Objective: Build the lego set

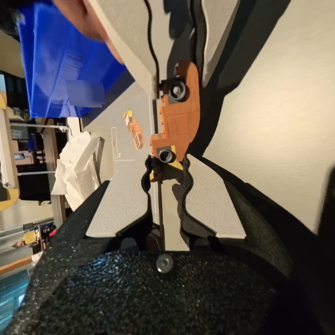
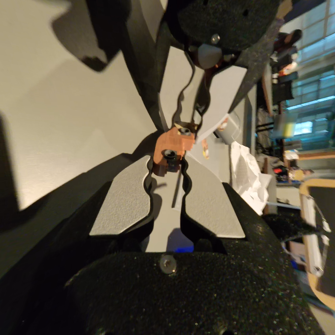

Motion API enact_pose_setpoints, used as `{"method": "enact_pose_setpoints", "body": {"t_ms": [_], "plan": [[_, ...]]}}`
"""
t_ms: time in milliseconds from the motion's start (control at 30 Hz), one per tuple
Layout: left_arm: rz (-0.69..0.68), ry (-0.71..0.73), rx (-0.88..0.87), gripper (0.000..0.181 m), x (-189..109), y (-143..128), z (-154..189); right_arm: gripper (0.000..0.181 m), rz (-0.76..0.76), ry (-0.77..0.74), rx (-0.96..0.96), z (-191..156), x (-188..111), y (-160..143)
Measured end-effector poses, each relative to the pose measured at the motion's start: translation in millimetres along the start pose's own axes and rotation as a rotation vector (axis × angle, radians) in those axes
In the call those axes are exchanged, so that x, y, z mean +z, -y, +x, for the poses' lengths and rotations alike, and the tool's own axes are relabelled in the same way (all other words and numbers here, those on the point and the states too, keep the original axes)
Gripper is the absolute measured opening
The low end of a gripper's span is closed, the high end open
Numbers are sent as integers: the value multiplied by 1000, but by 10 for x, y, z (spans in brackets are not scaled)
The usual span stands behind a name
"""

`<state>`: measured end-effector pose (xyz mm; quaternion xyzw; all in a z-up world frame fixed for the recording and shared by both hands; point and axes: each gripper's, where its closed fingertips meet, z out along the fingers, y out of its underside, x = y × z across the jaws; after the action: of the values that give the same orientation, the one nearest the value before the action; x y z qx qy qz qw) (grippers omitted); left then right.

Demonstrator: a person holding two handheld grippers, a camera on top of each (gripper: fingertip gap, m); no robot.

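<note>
From my left wrist view, the left gripper is pinched onto one end of the orange lego build, which runs straight out from its fingertips; the right gripper clamps the far end. A second orange lego piece lies well apart on the white table, near a blue bin.

From my right wrist view, my fingertips squeeze the build's near end.

**Two claws on one model**

My claw pinches the near end of the orange Lego model. The other claw grips its far end from opposite. Crumpled white paper lies to the right on the table.
</note>
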<state>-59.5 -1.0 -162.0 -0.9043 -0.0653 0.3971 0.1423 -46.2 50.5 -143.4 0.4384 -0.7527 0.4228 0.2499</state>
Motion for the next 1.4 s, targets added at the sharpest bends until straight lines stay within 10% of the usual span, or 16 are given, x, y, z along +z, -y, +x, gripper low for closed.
{"method": "enact_pose_setpoints", "body": {"t_ms": [467, 1100, 1400], "plan": [[-99, 150, 158, 34, 57, -108, -106, 38, -23, -50, 189, 98, -189, -164], [-201, 11, 292, 37, -142, -156, -10, 40, -85, -62, 247, 0, -393, -360], [-69, 28, 91, 36, -334, -99, -144, 36, -58, -268, 461, 776, -1032, -777]]}}
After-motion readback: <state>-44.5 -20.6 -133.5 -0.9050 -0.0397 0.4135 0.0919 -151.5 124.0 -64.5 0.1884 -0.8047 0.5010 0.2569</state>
